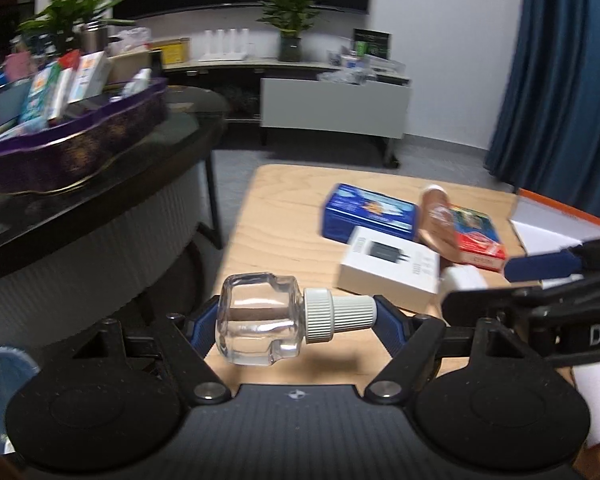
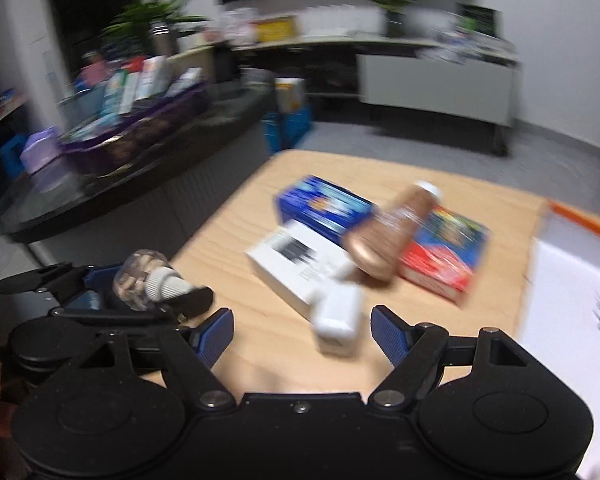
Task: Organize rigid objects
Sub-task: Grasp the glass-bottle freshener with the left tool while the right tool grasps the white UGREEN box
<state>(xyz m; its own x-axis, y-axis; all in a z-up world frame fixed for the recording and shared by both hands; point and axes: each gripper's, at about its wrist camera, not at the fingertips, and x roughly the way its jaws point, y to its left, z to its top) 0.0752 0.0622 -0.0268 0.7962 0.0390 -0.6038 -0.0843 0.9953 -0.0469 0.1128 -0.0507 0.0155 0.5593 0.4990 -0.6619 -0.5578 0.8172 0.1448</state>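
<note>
My left gripper [image 1: 296, 316] is shut on a clear glass bottle [image 1: 260, 320] with a white ribbed cap, held lengthwise above the near edge of the wooden table [image 1: 284, 220]. The right wrist view shows the same bottle [image 2: 144, 280] at lower left. My right gripper [image 2: 302, 334] stands open just above the table. A small white block [image 2: 338, 316] lies on the table between its fingertips, nearer the right finger and untouched. Beyond lie a white box [image 2: 296, 264], a blue box [image 2: 324, 204], a brown bottle [image 2: 388, 232] and a red box [image 2: 444, 256].
A purple tray [image 1: 72, 148] packed with several boxes stands on a dark round table [image 1: 100, 208] to the left. An open white box with an orange edge [image 1: 556, 224] sits at the wooden table's right side. Low cabinets and plants line the far wall.
</note>
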